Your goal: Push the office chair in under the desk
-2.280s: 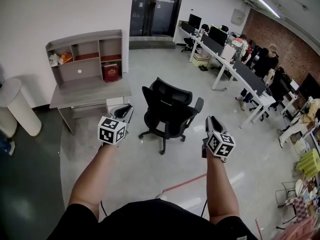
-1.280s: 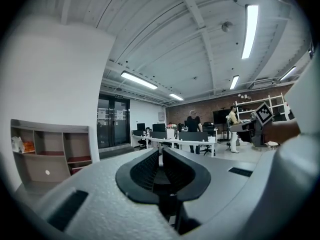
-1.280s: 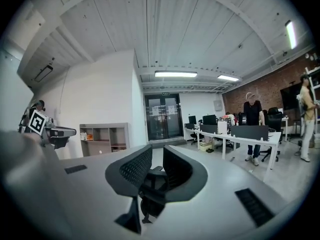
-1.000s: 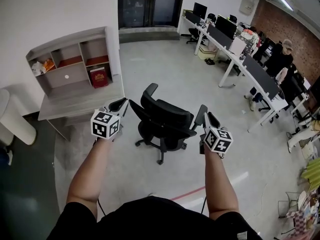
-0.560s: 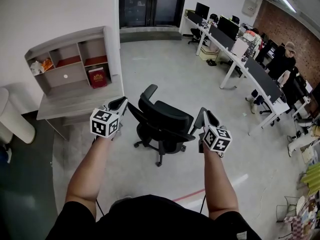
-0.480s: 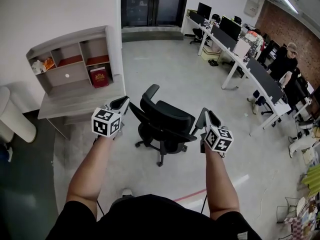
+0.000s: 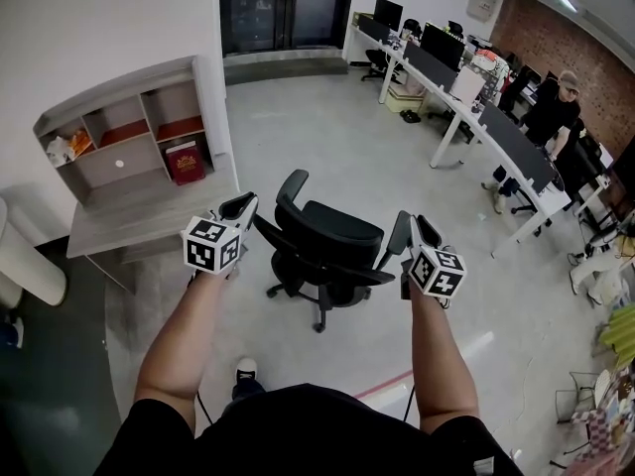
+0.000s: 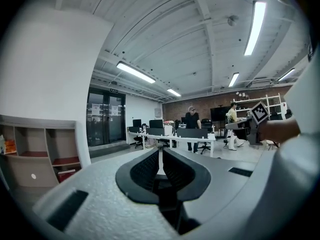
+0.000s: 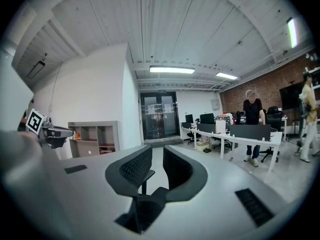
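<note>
The black office chair (image 7: 327, 238) stands on the grey floor right in front of me, its backrest toward me. My left gripper (image 7: 243, 206) is at the backrest's left edge and my right gripper (image 7: 409, 229) at its right edge, beside an armrest (image 7: 396, 234). In the left gripper view the left gripper (image 8: 161, 156) has only a thin slit between its jaws, with a dark chair part low between them. The right gripper (image 9: 156, 159) in its own view has a narrow gap holding a dark chair part. The grey desk (image 7: 149, 216) with its shelf hutch (image 7: 129, 127) stands ahead to the left.
A white cylinder (image 7: 28, 256) stands left of the desk. Long office desks with monitors (image 7: 466, 97) and standing people (image 7: 556, 102) fill the right side. A red line (image 7: 397, 380) crosses the floor near my shoe (image 7: 245, 370). Glass doors (image 7: 283, 8) are at the far end.
Both grippers came up to the chair's backrest, then moved forward with it. The chair has rolled a little toward the desk, and my shoe has stepped into view.
</note>
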